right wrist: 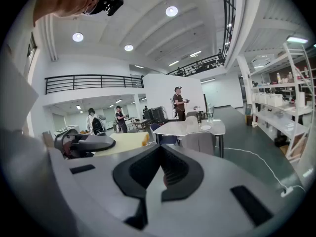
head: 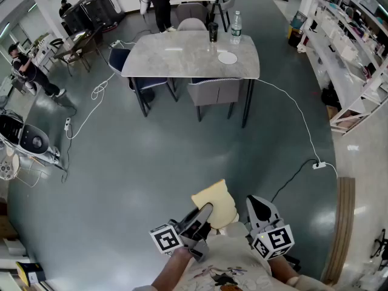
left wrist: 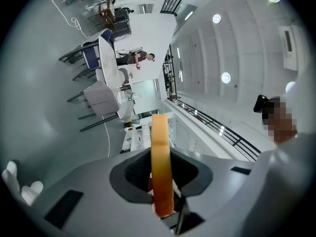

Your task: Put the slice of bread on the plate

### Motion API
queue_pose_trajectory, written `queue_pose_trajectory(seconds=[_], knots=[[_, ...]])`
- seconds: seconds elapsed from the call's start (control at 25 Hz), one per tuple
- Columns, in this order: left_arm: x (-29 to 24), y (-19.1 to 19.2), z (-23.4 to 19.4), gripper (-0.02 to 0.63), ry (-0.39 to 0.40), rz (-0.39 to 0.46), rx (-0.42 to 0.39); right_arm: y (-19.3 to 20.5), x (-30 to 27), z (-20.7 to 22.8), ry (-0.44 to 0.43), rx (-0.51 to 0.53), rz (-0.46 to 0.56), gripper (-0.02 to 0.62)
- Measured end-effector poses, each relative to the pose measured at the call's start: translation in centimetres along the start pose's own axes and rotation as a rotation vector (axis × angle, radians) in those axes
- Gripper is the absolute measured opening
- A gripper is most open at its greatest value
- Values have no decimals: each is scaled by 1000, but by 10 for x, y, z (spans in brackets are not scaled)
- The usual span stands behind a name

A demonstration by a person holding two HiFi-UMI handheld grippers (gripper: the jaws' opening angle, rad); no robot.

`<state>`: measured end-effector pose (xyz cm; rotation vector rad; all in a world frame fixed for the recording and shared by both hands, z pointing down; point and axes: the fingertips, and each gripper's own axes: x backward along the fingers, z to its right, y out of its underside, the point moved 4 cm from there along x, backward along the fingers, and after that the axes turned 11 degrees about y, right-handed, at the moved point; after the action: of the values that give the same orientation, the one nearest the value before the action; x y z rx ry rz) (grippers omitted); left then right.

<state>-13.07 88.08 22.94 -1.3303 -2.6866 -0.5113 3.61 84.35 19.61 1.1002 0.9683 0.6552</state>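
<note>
Head view: bread [head: 217,200] clamped in left gripper [head: 203,216]; plate [head: 228,57] well off at 12 o'clock on table [head: 176,56] — best carried level.

Left gripper view: bread edge-on, pinched low — gentle squeeze advised.

Right gripper view: right gripper [right wrist: 158,174] jaws together, nothing between.

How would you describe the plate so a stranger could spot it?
Find the grey table straight ahead, with chairs tucked under it. Near its right end lies the plate: small, round, white and flat, unlike the upright water bottle and dark cup beyond it.
</note>
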Motion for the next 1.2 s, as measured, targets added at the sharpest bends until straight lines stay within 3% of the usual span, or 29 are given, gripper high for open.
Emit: queue_pose_trajectory(seconds=[0.16,0.32,0.52,0.6,0.8,1.04,1.2], knots=[[-4,21,9,100,37,-36,14,21,21,13,64,-33,-23,4],[-14,31,2,100,19,-82,28,38,34,36,159,-163,-37,3],[-32,41,4,100,27,-125,16,40,47,58,219,-167,-23,3],[-41,44,5,100,27,-122,20,41,46,70,221,-200,-18,4],[-71,63,11,100,22,-85,119,29,44,104,218,-220,-8,3],[-114,72,9,100,10,-86,103,11,29,129,156,-233,3,5],[-134,86,-8,100,16,-100,92,36,38,151,179,-252,11,5]])
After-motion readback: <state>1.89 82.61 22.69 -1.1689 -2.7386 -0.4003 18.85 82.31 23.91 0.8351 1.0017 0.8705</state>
